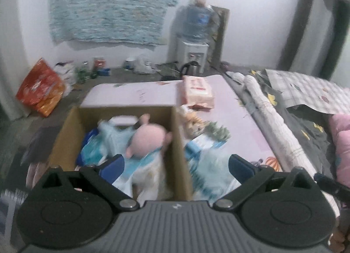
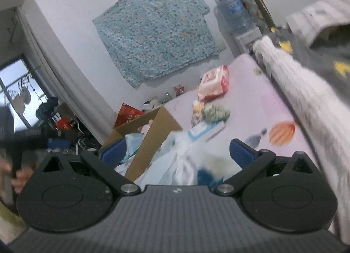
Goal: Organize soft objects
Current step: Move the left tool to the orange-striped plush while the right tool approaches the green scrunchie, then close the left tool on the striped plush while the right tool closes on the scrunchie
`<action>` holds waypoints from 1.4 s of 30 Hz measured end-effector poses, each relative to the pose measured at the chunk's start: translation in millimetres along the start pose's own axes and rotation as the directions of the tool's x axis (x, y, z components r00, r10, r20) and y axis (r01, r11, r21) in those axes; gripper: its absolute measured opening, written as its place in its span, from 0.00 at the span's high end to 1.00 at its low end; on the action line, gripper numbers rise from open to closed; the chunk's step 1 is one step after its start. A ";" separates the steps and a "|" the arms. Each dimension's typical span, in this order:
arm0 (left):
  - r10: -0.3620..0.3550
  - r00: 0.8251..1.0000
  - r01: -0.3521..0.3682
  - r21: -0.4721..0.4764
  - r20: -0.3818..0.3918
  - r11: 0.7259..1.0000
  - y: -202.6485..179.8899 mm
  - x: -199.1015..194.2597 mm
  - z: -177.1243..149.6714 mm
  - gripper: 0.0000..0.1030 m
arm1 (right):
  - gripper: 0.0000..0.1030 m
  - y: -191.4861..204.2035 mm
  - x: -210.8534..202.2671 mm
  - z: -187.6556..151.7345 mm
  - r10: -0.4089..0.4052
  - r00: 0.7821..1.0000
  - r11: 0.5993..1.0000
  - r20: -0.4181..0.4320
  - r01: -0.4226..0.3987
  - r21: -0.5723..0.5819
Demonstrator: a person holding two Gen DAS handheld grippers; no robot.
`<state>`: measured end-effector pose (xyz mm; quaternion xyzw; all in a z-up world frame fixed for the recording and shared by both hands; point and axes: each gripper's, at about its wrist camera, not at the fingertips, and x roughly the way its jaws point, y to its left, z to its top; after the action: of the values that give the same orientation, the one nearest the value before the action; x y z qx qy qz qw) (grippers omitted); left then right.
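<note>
An open cardboard box [image 1: 177, 141] stands on the pink bed sheet [image 1: 240, 121]. Inside it lie a pink plush toy [image 1: 148, 141] and pale blue and white soft packs [image 1: 109, 141]. My left gripper [image 1: 175, 167] hovers above the box's near right wall, open, with nothing held. My right gripper [image 2: 177, 154] is open too, over the box corner [image 2: 161, 130] and a crumpled pale blue and white soft bundle [image 2: 175, 161] beside the box. Farther along the sheet lie small orange and green plush toys [image 2: 210, 110] and a blue-white pack [image 2: 205, 131].
A pink tissue pack [image 1: 198, 92] lies at the bed's far end. A rolled white blanket [image 1: 269, 110] and grey bedding border the right side. A water dispenser [image 1: 194, 40] and an orange bag [image 1: 41, 86] stand by the wall. A person's hand [image 2: 19, 176] shows at left.
</note>
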<state>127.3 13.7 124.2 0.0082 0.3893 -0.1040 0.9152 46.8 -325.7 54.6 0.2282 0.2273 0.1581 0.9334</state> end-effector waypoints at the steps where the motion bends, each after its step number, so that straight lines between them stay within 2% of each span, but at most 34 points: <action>1: 0.008 1.000 -0.008 0.023 -0.012 1.000 -8.2 14.7 15.6 0.01 | 0.02 0.2 5.0 7.2 -0.003 1.000 1.000 -0.001 0.003 -0.016; 5: 0.045 0.994 -0.038 0.074 -0.103 0.997 -32.1 81.5 65.1 0.01 | 0.02 -11.9 52.1 40.8 -0.014 0.999 0.998 -0.032 0.012 -0.056; 8: 0.029 0.977 -0.019 0.053 -0.210 0.998 -45.4 144.8 99.1 0.04 | 0.02 -24.1 102.2 61.7 -0.030 0.997 0.996 -0.075 0.023 -0.091; 11: 0.032 0.955 -0.022 0.039 -0.296 0.999 -58.8 200.8 118.7 0.06 | 0.02 -37.7 156.6 79.9 -0.049 0.990 0.991 -0.129 0.032 -0.129; 14: 0.060 0.932 -0.032 0.082 -0.358 0.996 -75.3 252.1 123.2 0.11 | 0.02 -55.1 211.4 90.7 -0.061 0.980 0.987 -0.189 0.031 -0.159; 18: 0.125 0.889 -0.064 0.150 -0.440 0.987 -89.9 312.6 118.2 0.25 | 0.03 -75.5 271.3 93.1 -0.054 0.965 0.985 -0.256 0.010 -0.171; 23: 0.157 0.850 -0.111 0.120 -0.504 0.987 -82.0 365.5 116.8 0.32 | 0.06 -85.2 322.6 81.8 -0.070 0.948 0.979 -0.311 0.006 -0.204; 26: 0.165 0.828 -0.122 0.114 -0.536 0.986 -78.8 384.7 115.3 0.39 | 0.13 -88.9 339.7 73.2 -0.083 0.938 0.977 -0.336 0.011 -0.212; 28: 0.178 0.814 -0.136 0.117 -0.553 0.984 -77.1 395.6 113.8 0.44 | 0.25 -92.6 347.2 68.6 -0.096 0.932 0.977 -0.349 0.022 -0.212; 29: 0.180 0.808 -0.141 0.113 -0.561 0.984 -75.5 399.3 112.8 0.46 | 0.27 -95.9 350.1 66.1 -0.104 0.930 0.978 -0.353 0.031 -0.207; 33: 0.166 0.803 -0.141 0.088 -0.573 0.986 -71.2 405.7 110.9 0.55 | 0.47 -110.7 354.9 62.1 -0.109 0.929 0.985 -0.355 0.052 -0.165; 37: 0.179 0.810 -0.153 0.093 -0.558 0.984 -73.3 407.5 109.5 0.58 | 0.66 -121.8 355.9 60.0 -0.108 0.931 0.990 -0.349 0.069 -0.123; 42: 0.167 0.829 -0.153 0.071 -0.534 0.986 -73.1 398.0 110.7 0.61 | 0.76 -134.6 348.4 59.8 -0.083 0.943 0.997 -0.321 0.078 -0.027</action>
<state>460.3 -141.7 -78.1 0.0811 0.6267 -0.0255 0.7746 397.2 -321.7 -87.8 0.1832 0.3846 0.1565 0.8911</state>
